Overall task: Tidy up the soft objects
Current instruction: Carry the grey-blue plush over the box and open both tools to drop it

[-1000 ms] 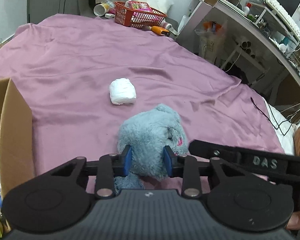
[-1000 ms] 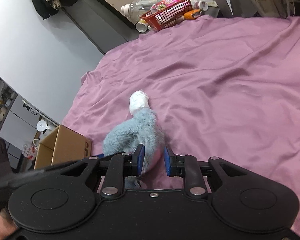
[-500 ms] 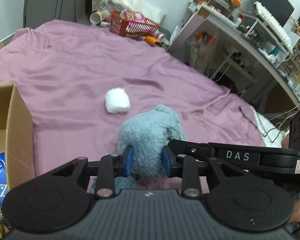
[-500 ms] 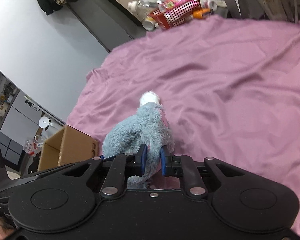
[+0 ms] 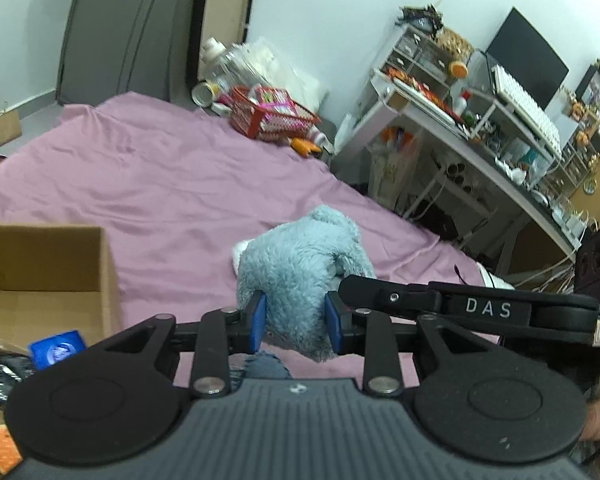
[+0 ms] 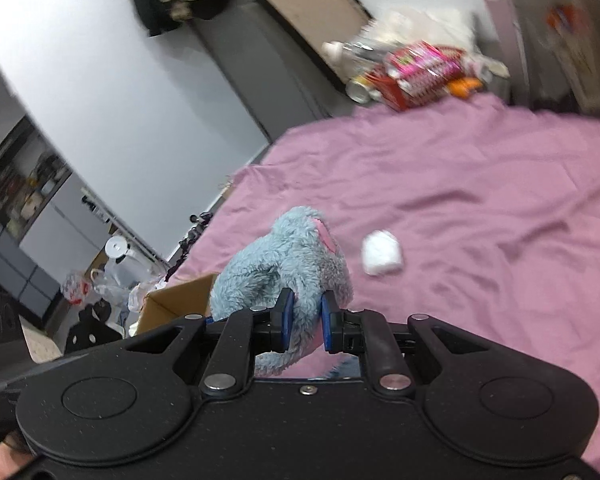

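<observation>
Pinching the blue plush toy (image 5: 300,268) from both sides, the left gripper (image 5: 296,318) and right gripper (image 6: 304,316) hold it above the bed; soft and light, it squashes, so thick body grips suit it.

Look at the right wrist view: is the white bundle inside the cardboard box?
No, the white bundle lies on the purple sheet, apart from the box.

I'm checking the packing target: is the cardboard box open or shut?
Open. The cardboard box shows its bare inside from above in the left wrist view, with a blue packet lying in it; no flaps cover it.
</observation>
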